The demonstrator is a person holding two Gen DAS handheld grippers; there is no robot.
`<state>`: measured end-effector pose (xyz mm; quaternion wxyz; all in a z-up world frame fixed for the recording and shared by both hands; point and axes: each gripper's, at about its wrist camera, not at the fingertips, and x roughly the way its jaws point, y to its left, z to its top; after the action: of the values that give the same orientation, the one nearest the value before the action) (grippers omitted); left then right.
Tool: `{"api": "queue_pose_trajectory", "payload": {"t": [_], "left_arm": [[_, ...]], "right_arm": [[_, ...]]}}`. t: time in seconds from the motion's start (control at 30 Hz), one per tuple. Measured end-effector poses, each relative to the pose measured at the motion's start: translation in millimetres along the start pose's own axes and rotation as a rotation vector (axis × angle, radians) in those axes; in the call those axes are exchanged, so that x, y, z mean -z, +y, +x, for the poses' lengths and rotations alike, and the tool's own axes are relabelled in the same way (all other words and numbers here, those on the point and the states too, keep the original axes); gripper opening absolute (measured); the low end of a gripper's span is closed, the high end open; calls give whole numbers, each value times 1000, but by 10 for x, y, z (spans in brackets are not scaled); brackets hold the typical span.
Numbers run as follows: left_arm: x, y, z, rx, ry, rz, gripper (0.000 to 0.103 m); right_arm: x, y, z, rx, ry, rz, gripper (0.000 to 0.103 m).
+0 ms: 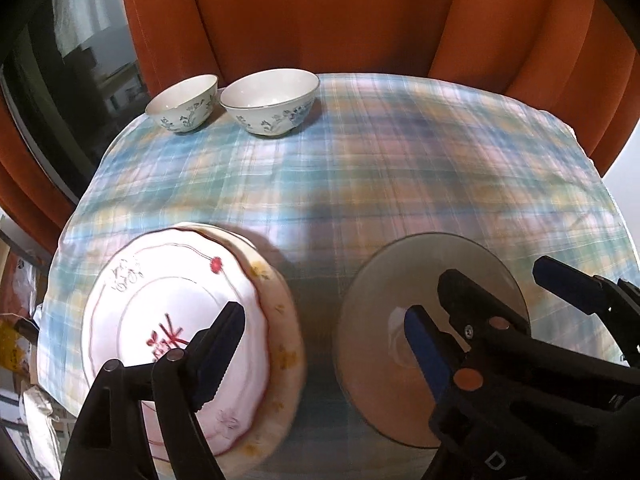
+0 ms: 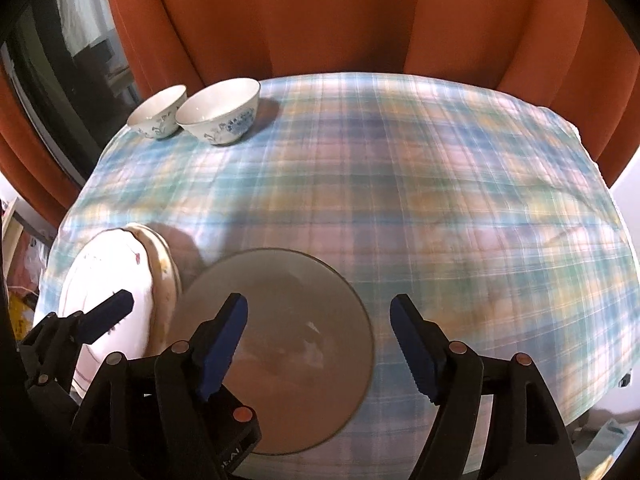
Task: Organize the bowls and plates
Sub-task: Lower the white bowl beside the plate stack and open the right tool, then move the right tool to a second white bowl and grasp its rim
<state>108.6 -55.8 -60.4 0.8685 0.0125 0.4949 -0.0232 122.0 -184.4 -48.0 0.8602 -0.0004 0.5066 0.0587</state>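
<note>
A white plate with red markings point(image 1: 168, 320) lies stacked on a cream floral plate point(image 1: 280, 320) at the table's near left; both show in the right wrist view point(image 2: 108, 280). A grey glass plate point(image 1: 400, 288) point(image 2: 288, 320) lies at the near middle. Two white bowls with blue flowers point(image 1: 184, 102) point(image 1: 270, 100) stand at the far left point(image 2: 158, 110) point(image 2: 218, 110). My left gripper point(image 1: 324, 336) is open between the stack and the grey plate. My right gripper point(image 2: 318, 340) is open over the grey plate's right part.
The table wears a plaid cloth point(image 1: 380, 160) point(image 2: 440, 180). Orange curtains point(image 1: 320, 12) hang behind it, with a dark window point(image 1: 60, 80) at the left. Bags and clutter point(image 1: 16, 340) sit off the table's left edge.
</note>
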Motion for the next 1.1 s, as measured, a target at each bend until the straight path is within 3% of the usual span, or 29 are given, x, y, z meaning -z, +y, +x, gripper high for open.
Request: {"api": "queue_pose_trajectory", "payload": {"t": [0.53,0.83,1.1], "left_arm": [[-399,797,-303,64,-84,28,87],[-700,1104,-395,103,-138,33,86],[-1065,1153,-364,36,-216,-4,86]], "right_arm": [[-404,813,-271,22,-87,48,77],[-706,1177,-358,78,-132,57,77],[-1074,1266,-324,39,-207,6,77]]}}
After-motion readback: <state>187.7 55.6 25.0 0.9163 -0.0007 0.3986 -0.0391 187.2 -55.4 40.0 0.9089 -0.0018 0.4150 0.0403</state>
